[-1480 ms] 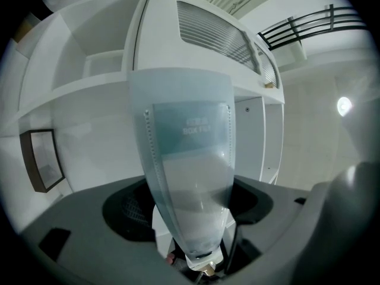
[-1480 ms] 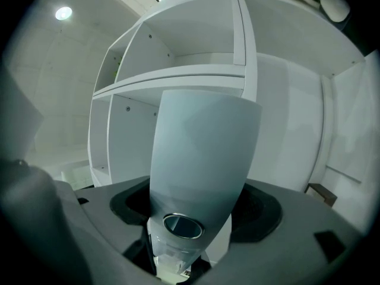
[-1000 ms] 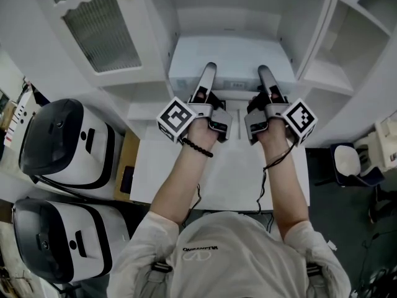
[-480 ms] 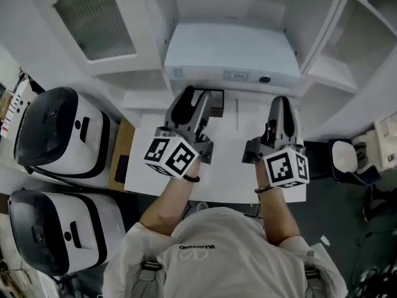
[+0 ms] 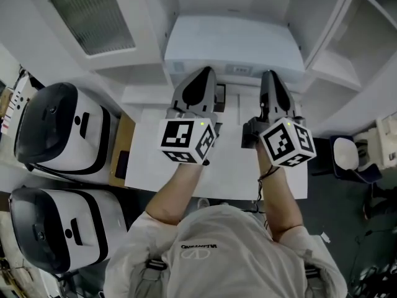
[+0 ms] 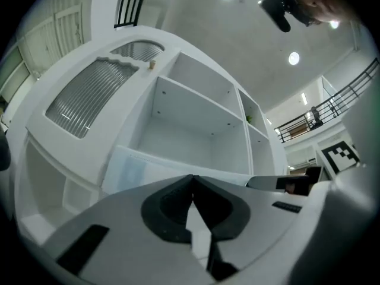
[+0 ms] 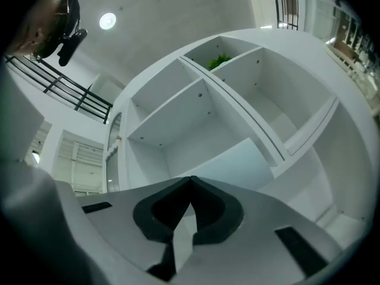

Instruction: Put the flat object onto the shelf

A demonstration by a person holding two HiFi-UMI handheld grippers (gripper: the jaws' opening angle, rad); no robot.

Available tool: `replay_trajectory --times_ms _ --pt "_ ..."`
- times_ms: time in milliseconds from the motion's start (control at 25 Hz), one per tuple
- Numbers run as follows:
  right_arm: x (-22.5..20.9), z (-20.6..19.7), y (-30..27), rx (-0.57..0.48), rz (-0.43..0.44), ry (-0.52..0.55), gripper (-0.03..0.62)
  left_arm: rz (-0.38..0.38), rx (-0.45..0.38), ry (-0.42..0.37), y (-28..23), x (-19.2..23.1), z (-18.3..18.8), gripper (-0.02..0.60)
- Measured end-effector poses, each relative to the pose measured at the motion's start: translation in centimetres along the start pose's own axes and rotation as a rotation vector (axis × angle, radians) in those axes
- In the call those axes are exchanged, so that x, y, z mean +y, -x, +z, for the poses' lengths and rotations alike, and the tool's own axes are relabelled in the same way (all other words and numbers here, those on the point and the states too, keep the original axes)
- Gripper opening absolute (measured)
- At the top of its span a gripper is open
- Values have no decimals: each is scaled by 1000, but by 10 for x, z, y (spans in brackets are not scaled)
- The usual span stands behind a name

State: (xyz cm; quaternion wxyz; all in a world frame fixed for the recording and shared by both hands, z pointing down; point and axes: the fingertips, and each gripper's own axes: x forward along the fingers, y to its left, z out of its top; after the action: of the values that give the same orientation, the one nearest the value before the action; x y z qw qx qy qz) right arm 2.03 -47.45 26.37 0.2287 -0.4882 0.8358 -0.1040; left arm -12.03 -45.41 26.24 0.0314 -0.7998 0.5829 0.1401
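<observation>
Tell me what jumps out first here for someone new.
The left hand-held gripper and right hand-held gripper, both shut and empty, point at the flat white box lying in the white cabinet. At far left sit two black-and-white appliances.

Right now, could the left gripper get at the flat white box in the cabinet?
Probably yes. The left gripper points straight at the front edge of the flat white box, with nothing visible between them. Its fingers are shut and empty, so they would need to open first.
</observation>
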Motion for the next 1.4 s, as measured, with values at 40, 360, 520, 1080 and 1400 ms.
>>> replay_trajectory --times_ms 40,360,520,1080,1400 --pt "-2 1 -3 -3 -4 -8 11 4 4 7 -3 2 -2 5" --pt "-16 2 -28 7 -12 -54 11 21 5 30 -28 13 -7 5" --pt "-20 0 -40 18 -18 -61 11 19 9 63 -40 21 -10 5" --pt "-36 -12 -53 53 -34 -130 11 6 -5 134 -59 31 -13 5" --pt "-35 13 8 -39 -27 -125 11 -46 -117 -38 4 16 10 5"
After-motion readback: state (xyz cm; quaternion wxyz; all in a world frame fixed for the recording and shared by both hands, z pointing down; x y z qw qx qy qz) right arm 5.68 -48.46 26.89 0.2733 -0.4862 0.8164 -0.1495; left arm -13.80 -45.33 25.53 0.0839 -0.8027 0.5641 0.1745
